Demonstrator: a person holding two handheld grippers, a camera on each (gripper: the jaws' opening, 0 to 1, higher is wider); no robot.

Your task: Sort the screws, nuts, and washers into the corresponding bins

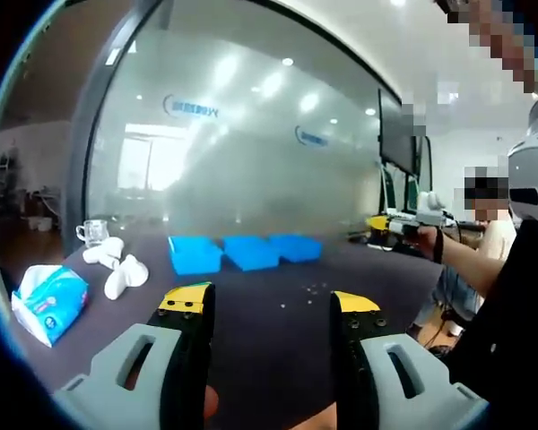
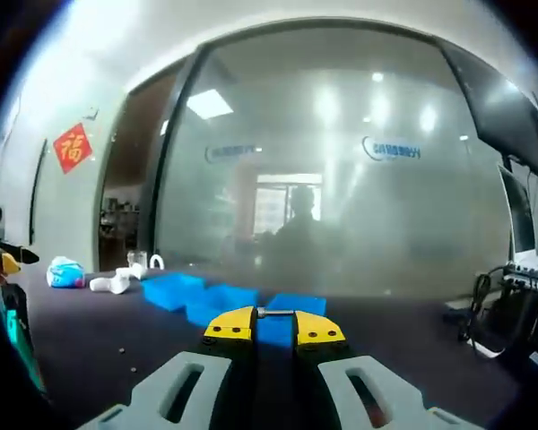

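Note:
Three blue bins stand in a row on the dark table, beyond my left gripper. Its yellow-tipped jaws are open with nothing between them. A few small metal parts lie loose just past its right jaw. My right gripper is low over the table with the blue bins right behind its tips. Its jaws are shut on a small metal screw that lies crosswise between the tips. A tiny loose part rests on the table to the left.
A tissue pack, white objects and a glass cup sit at the table's left end, before a frosted glass wall. At the right, a hand holds a yellow-tipped tool near monitors. Cables lie far right.

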